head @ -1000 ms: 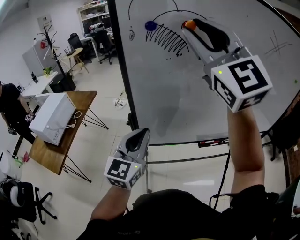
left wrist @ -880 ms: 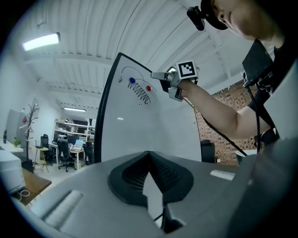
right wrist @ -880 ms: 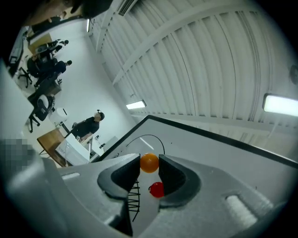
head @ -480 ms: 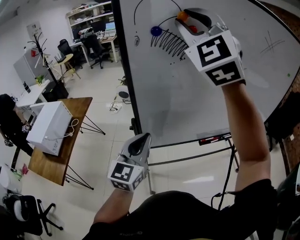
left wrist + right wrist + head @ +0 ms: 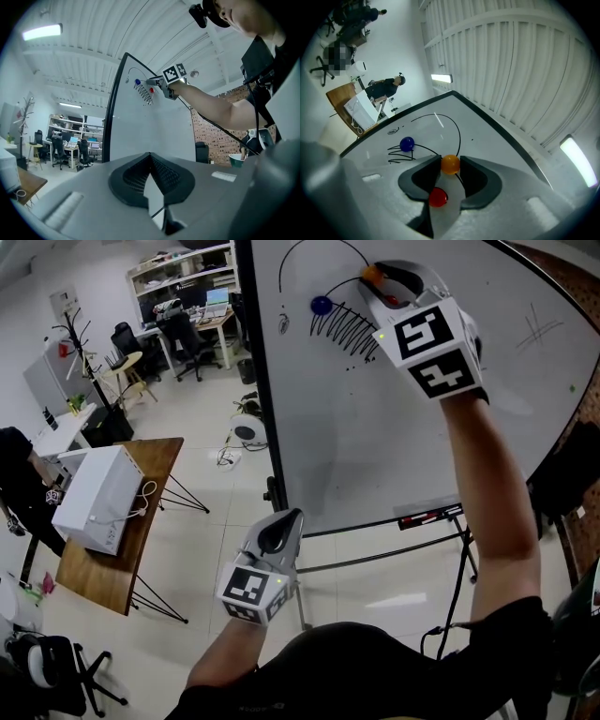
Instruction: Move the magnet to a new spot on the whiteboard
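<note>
The right hand-held gripper [image 5: 450,159] is raised against the whiteboard [image 5: 375,437]. Its jaws are clenched on the orange magnet [image 5: 450,164], which is pinched between the two jaw tips with both pads touching it. The jaws are held fairly wide apart by the ball. The orange magnet is found at the board's surface, on a curved black line drawn in the upper part of the board.

A red magnet [image 5: 438,197] is seen further back in the gap between the same jaws. It lies close to the jaw at the left of the right gripper view, and whether it is touched by that pad cannot be told. A blue magnet [image 5: 407,143] is stuck to the board, well apart from the jaws, beside a row of black marker loops [image 5: 342,329].

The left hand-held gripper [image 5: 150,157] is held low, away from the board. Its jaw tips are closed together and nothing is gripped between them.
</note>
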The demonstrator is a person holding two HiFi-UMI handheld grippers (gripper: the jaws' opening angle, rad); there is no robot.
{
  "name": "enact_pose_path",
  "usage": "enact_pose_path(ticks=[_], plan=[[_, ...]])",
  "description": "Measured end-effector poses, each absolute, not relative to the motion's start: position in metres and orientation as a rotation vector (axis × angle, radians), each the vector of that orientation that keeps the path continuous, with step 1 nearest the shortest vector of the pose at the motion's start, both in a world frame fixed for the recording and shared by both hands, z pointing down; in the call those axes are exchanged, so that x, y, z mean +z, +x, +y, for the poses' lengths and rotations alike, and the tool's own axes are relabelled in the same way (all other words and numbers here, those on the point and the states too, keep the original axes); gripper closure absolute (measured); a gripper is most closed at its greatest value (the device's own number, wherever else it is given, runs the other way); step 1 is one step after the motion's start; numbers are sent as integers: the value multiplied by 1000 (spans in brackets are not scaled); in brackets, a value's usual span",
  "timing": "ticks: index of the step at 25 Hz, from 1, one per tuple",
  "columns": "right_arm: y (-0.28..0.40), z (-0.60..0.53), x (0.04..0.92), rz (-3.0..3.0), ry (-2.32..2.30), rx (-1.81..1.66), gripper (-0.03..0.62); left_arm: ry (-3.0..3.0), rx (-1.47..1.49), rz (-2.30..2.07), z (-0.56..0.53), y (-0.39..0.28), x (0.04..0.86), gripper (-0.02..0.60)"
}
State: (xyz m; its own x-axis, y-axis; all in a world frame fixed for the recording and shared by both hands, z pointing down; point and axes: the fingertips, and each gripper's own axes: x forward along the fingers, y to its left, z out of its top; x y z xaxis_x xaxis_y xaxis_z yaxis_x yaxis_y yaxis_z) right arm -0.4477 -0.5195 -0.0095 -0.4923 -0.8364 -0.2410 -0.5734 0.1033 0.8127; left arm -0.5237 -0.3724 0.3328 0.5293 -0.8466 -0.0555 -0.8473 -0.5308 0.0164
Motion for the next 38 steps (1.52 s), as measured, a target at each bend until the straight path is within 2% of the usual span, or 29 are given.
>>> enact_pose_path(ticks=[7, 25, 27, 29, 33, 38], plan=[[-444, -522, -12, -2152, 1399, -1317, 454, -2732, 89, 1536, -372, -529, 332, 566], [-425, -468, 26, -2165, 1434, -1267, 453, -2801, 61, 1454, -334, -518, 345, 566], [-421, -453, 43, -2208, 1436, -1221, 465, -2817, 61, 1436, -327, -517, 347, 566], [-415, -438, 66, -2272, 1432, -1146, 526, -2835, 70, 1418, -320, -516, 351, 566], [-398, -404, 120, -2421, 1418, -928, 587, -2872, 80, 1364, -307, -507, 359, 566], [-370, -353, 169, -2532, 1431, -745, 592, -2914, 78, 1274, -288, -481, 365, 566]])
